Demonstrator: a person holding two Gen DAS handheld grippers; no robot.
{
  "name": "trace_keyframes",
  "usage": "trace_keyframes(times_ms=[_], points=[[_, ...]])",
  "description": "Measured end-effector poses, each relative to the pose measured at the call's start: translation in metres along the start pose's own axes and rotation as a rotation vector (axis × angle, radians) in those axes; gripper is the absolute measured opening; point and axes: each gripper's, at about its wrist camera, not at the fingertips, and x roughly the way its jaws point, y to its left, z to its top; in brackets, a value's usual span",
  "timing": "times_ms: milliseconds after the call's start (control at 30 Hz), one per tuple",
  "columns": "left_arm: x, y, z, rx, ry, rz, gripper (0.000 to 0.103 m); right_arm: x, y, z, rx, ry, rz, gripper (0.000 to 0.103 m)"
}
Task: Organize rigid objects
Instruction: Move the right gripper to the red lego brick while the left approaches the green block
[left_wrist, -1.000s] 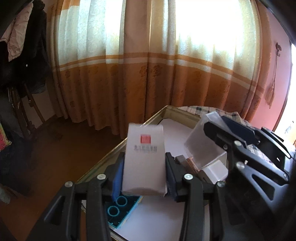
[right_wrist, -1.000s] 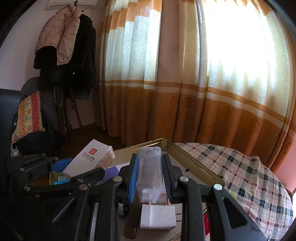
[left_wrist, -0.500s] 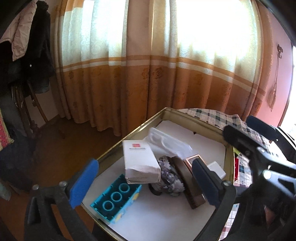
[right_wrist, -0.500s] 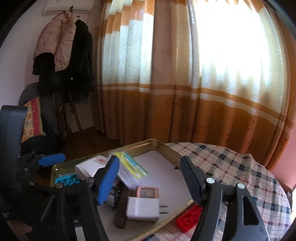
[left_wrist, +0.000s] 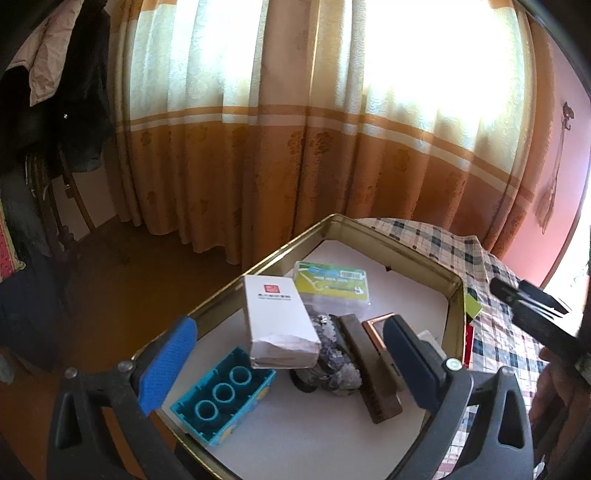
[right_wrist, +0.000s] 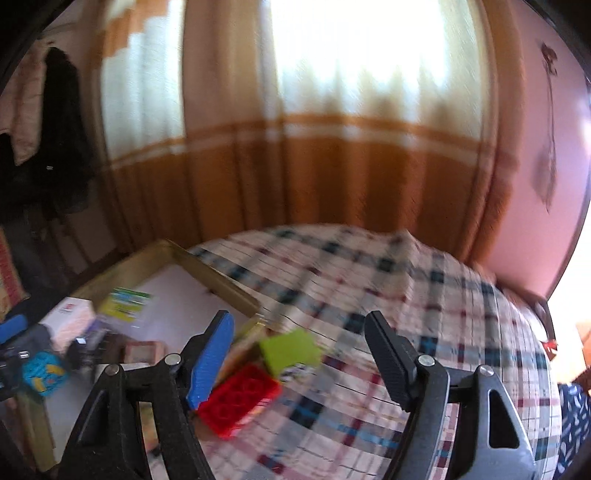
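- the left gripper (left_wrist: 288, 363) hangs over the near part of the gold-rimmed tray (left_wrist: 453, 295); its two fingers stand wide apart and nothing is between them.
- the right gripper (right_wrist: 301, 356) is over the checked cloth (right_wrist: 424, 302), just beside the right edge of the tray (right_wrist: 218, 278); its fingers are also wide apart and hold nothing. this view is blurred.
- in the tray, a white box (left_wrist: 279, 319) with a small red mark lies near the left edge, and its near end rests on a teal block (left_wrist: 221, 400) with three round holes, at the near left corner.
- just behind the white box lies a clear case with a green and yellow label (left_wrist: 332, 290), toward the middle of the tray.
- beside the white box on the right sits a dark patterned object (left_wrist: 330, 360); i cannot tell what it is.
- a long dark brown bar (left_wrist: 369, 369) lies next to it, and a copper-coloured frame (left_wrist: 376, 328) touches the bar, partly hidden by the right finger of the left gripper.
- outside the tray, on the cloth near its right edge, lie a red block (right_wrist: 240, 402) and a lime green piece (right_wrist: 290, 350), touching each other.
- orange and white curtains (left_wrist: 295, 129) hang behind.
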Motion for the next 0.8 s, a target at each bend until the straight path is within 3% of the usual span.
trace_keyframes(times_ms=[367, 633, 800], points=[[0.01, -0.018, 0.026, 0.018, -0.002, 0.023, 0.103, 0.055, -0.017, 0.008, 0.061, 0.131, -0.064, 0.075], [0.028, -0.053, 0.042, 0.117, 0.06, 0.009, 0.103, 0.065, -0.016, -0.008, 0.053, 0.247, 0.017, 0.075], [0.041, -0.063, 0.04, 0.151, 0.107, 0.023, 0.103, 0.053, -0.007, -0.023, 0.002, 0.268, 0.075, 0.075]])
